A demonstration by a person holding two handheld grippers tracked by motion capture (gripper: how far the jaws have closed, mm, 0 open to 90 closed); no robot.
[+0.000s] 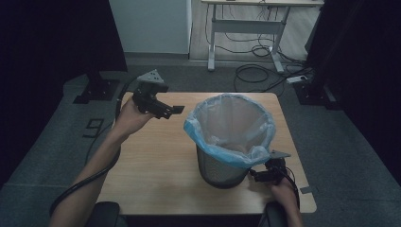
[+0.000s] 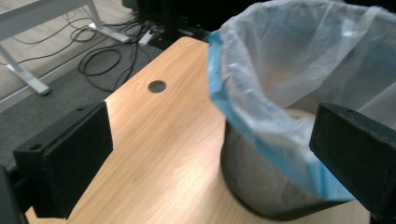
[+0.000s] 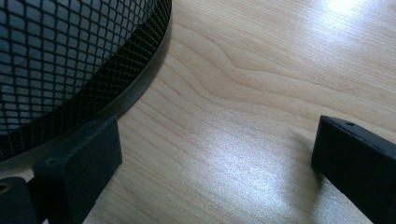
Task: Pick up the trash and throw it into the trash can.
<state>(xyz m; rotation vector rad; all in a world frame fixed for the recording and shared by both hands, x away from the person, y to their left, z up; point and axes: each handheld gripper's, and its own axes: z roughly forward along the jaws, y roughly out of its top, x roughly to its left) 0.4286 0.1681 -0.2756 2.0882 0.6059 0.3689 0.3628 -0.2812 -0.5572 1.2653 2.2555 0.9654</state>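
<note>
A black mesh waste bin stands on the wooden table, lined with a clear bag whose blue edge folds over the rim. My left gripper hovers above the table to the left of the bin, open and empty, pointing toward the bag. My right gripper sits low by the bin's base at the front right, open, with bare table between its jaws and the mesh wall just beside one of them.
The table has a round cable hole near its far edge. Beyond it, cables lie on the grey floor under a white desk frame. Dark curtains hang at both sides.
</note>
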